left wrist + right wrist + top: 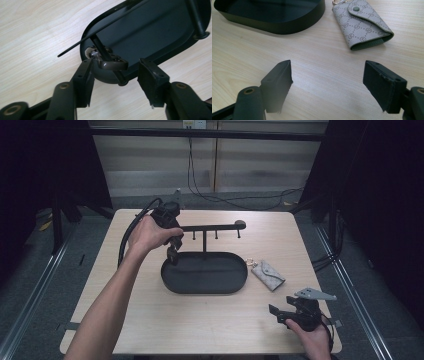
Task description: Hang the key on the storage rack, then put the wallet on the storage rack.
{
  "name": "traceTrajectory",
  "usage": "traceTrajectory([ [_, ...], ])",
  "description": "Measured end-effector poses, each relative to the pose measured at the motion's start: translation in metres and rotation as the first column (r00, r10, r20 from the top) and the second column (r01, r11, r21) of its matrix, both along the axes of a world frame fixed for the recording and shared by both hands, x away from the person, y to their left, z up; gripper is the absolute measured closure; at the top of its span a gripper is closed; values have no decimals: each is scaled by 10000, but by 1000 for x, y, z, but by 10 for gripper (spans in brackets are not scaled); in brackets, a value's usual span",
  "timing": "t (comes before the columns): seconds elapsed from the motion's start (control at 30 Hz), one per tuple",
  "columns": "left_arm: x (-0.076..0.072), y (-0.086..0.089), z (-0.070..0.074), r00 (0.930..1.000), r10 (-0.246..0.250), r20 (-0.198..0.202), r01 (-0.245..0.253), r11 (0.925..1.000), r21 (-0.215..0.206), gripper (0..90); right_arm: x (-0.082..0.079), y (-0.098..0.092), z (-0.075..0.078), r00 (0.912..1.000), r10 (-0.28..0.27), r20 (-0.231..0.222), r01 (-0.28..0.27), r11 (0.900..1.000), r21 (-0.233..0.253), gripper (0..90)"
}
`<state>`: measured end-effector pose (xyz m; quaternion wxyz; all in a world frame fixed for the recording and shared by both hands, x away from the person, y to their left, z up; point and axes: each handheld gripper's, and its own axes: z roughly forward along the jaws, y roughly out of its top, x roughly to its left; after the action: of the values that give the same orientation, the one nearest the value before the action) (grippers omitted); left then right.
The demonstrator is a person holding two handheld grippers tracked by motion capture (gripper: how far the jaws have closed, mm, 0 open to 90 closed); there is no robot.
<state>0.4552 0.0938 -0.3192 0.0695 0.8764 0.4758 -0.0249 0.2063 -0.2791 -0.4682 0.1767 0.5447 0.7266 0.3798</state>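
Note:
A black oval tray point(205, 290) carries a T-shaped hanger stand point(210, 227) with short pegs under its bar. My left gripper point(172, 256) hangs over the tray's left end. In the left gripper view its jaws stand open point(115, 80) around a small brown fob point(111, 65) with a metal ring, which sits on a peg point(100, 47) of the stand, close to the left jaw. A grey patterned key pouch point(268, 275) lies flat to the right of the tray. My right gripper point(276, 316) rests open near the front right corner, its jaws point(329, 85) pointing at the pouch point(362, 22).
The wooden table point(210, 325) has bare room in front of the tray and on its left side. The tray wall point(274, 23) is close ahead and left of the right gripper. Cables run across the floor behind the table.

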Motion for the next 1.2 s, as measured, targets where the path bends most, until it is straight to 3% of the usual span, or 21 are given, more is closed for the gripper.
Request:
traceTrajectory([
  [0.3, -3, 3, 3, 9998, -173, 120, 173, 9998, -20, 369, 3, -1, -1, 10000, -33, -72, 33, 10000, 75, 233],
  [0.47, -10, 9, 8, 9991, -366, 213, 374, 9986, -380, 334, 1, -1, 0, 9999, -101, -44, 102, 9999, 93, 232],
  [0.8, -22, 25, 14, 9968, -591, 532, 625, 9960, -645, 280, 3, -1, -1, 10000, -51, -72, 51, 10000, 58, 232],
  [0.9, -30, 30, 15, 9925, -665, 1021, 736, 9950, -673, 246, 4, 0, -1, 9999, -88, -82, 88, 10000, 26, 232],
  [0.93, -30, 30, 15, 9925, -665, 1021, 736, 9950, -673, 240, 4, 0, -1, 9999, -88, -82, 88, 10000, 26, 232],
  [0.97, -36, 31, 14, 9897, -930, 1088, 1042, 9893, -1022, 233, 3, -1, -1, 9999, -126, -96, 126, 9999, 29, 232],
  [1.1, -43, 32, 10, 9871, -1087, 1175, 1224, 9856, -1164, 196, 3, -1, -1, 9999, -133, -79, 134, 9999, 52, 232],
  [1.17, -46, 37, 4, 9857, -975, 1373, 1190, 9803, -1577, 215, 2, 1, -1, 9999, -99, -58, 99, 9999, -44, 231],
  [1.2, -46, 37, 4, 9857, -975, 1373, 1190, 9803, -1577, 200, 1, 1, -1, 10000, -78, -32, 78, 10000, -45, 231],
])
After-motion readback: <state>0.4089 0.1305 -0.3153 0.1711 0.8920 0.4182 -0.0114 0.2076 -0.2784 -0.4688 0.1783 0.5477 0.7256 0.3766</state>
